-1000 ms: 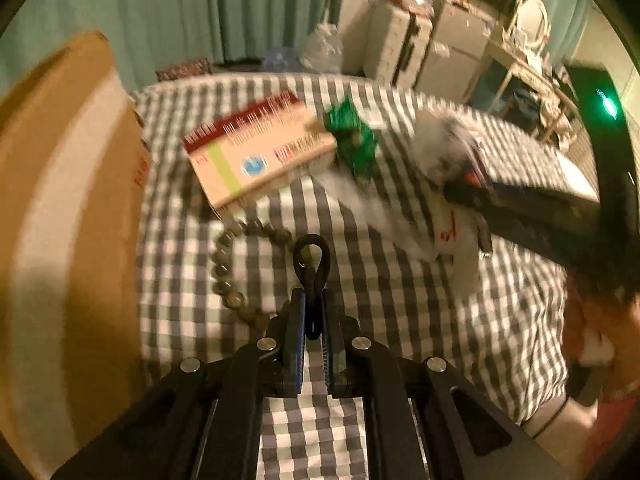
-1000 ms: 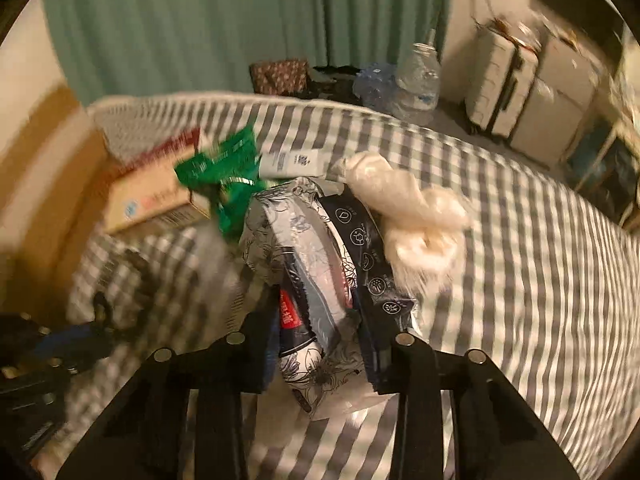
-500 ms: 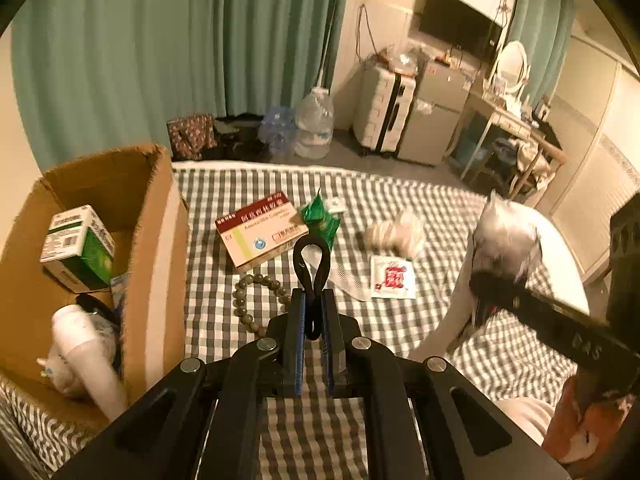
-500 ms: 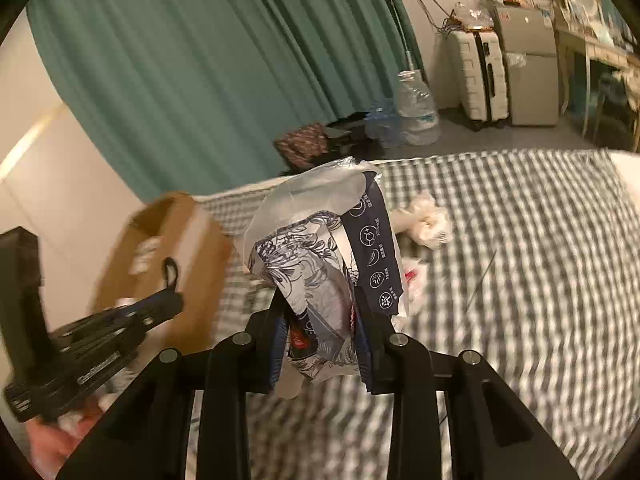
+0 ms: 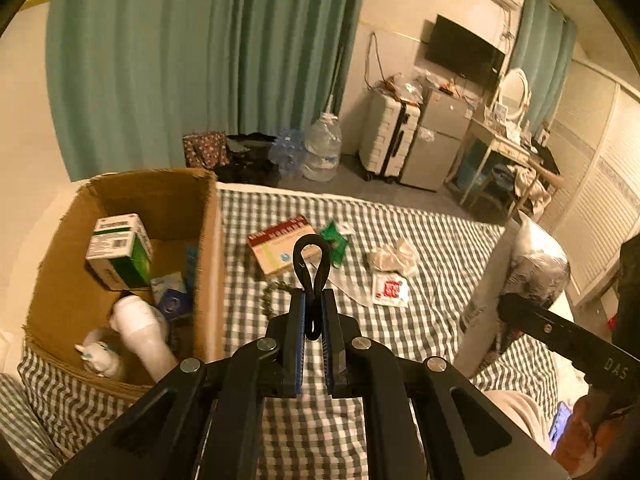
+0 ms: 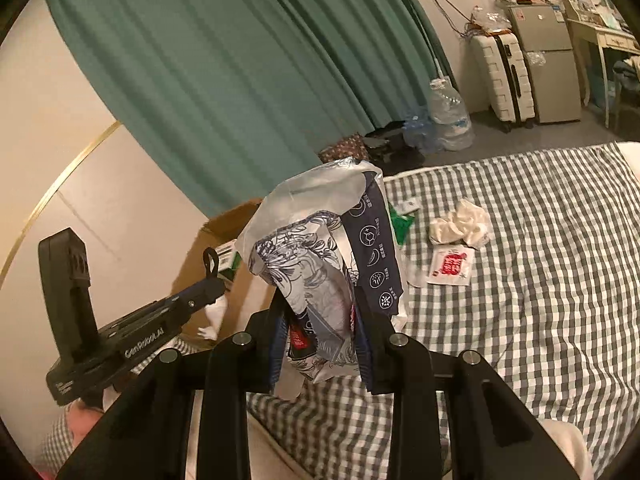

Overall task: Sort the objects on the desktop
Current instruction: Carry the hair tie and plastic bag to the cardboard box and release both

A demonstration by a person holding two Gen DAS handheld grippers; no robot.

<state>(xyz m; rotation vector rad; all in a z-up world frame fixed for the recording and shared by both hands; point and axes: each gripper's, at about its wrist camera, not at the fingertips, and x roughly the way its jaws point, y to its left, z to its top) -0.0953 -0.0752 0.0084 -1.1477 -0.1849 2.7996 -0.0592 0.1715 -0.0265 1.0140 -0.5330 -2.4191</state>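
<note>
Blue-and-white printed packet [image 6: 320, 264] stands upright, long axis vertical, clamped in the right gripper [image 6: 320, 344] above the checked bedcover [image 6: 540, 280]; the left gripper [image 5: 313, 320] pinches a black loop [image 5: 311, 256], pointing up, beside the cardboard box [image 5: 208, 264].

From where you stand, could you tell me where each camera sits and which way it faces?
Left wrist: on the left gripper, shut on a black elastic loop, looking down over the checked bedcover and open brown cardboard box; the right gripper's black finger shows at right.
Right wrist: on the right gripper, shut on a blue-and-white floral plastic packet, facing the green curtain; the left gripper shows at left.
Shared: box, bedcover, red-and-white sachet, crumpled cream cloth.
</note>
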